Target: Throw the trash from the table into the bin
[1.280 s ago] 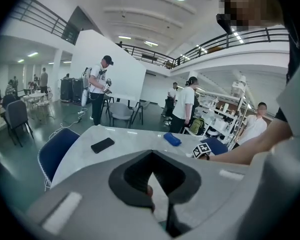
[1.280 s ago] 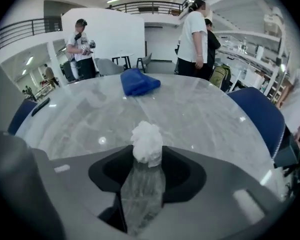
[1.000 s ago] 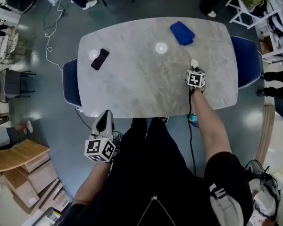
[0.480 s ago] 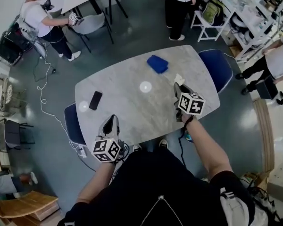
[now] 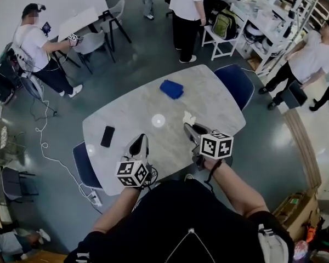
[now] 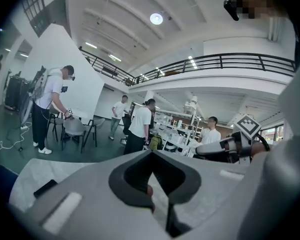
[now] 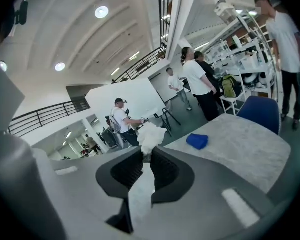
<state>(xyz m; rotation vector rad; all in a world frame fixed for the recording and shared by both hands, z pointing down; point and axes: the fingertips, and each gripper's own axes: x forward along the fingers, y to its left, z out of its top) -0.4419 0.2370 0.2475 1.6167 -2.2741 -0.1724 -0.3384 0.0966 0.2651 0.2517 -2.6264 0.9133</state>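
A crumpled white paper [image 7: 150,134] sticks out between the jaws of my right gripper [image 7: 146,156], which is shut on it. In the head view this right gripper [image 5: 189,127] hangs over the near right part of the marble table [image 5: 219,111], with the paper [image 5: 187,117] at its tip. My left gripper [image 5: 142,140] is above the table's near edge; in the left gripper view the left gripper [image 6: 151,156] has its jaws closed together with nothing held. No bin shows in any view.
A blue cloth [image 5: 171,89] lies at the table's far side and a black phone [image 5: 107,136] at its left. Blue chairs [image 5: 236,84] stand at both ends. People stand beyond the table [image 5: 189,4] and at right [image 5: 312,59]; one sits at far left [image 5: 41,43].
My right gripper has lifted the white paper off the table and come toward me. The left gripper rose to the table's near edge. The head view now takes in more of the room.
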